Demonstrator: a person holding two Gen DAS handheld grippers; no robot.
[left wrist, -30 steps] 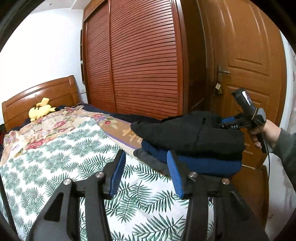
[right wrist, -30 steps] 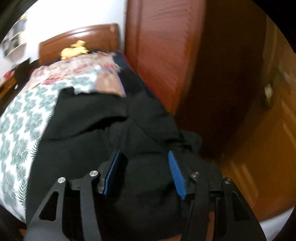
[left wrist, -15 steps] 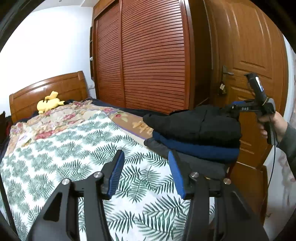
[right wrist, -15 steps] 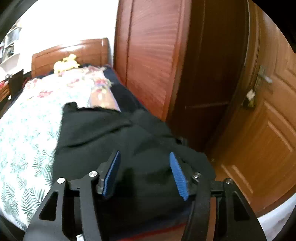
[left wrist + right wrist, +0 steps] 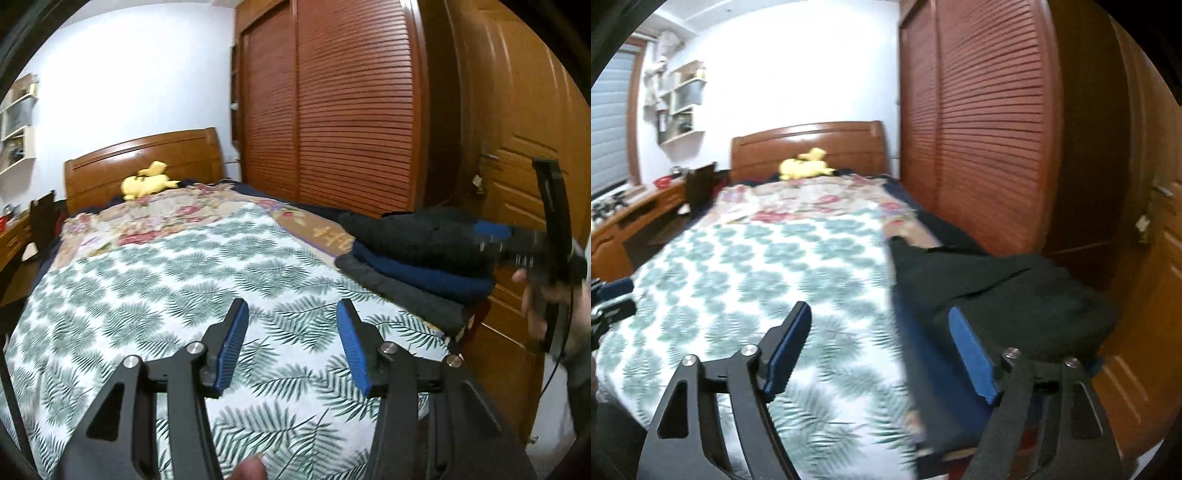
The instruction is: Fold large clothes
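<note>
A stack of folded clothes lies at the bed's right foot corner: a black garment (image 5: 424,236) on top, a navy one (image 5: 417,273) under it and a dark grey one (image 5: 399,291) at the bottom. In the right wrist view the black garment (image 5: 1004,291) lies to the right of the jaws. My left gripper (image 5: 291,347) is open and empty above the leaf-print bedspread (image 5: 177,291). My right gripper (image 5: 879,350) is open and empty at the stack's left edge; it shows blurred in the left wrist view (image 5: 517,243).
A yellow plush toy (image 5: 147,181) lies by the wooden headboard (image 5: 147,162). A louvred wardrobe (image 5: 351,110) and a wooden door (image 5: 524,147) stand to the right of the bed. A desk (image 5: 631,221) and wall shelves (image 5: 679,103) are on the left.
My right gripper has drawn back off the black garment and swung left towards the bedspread. My left gripper has pulled back and left, away from the stack. Both stay open.
</note>
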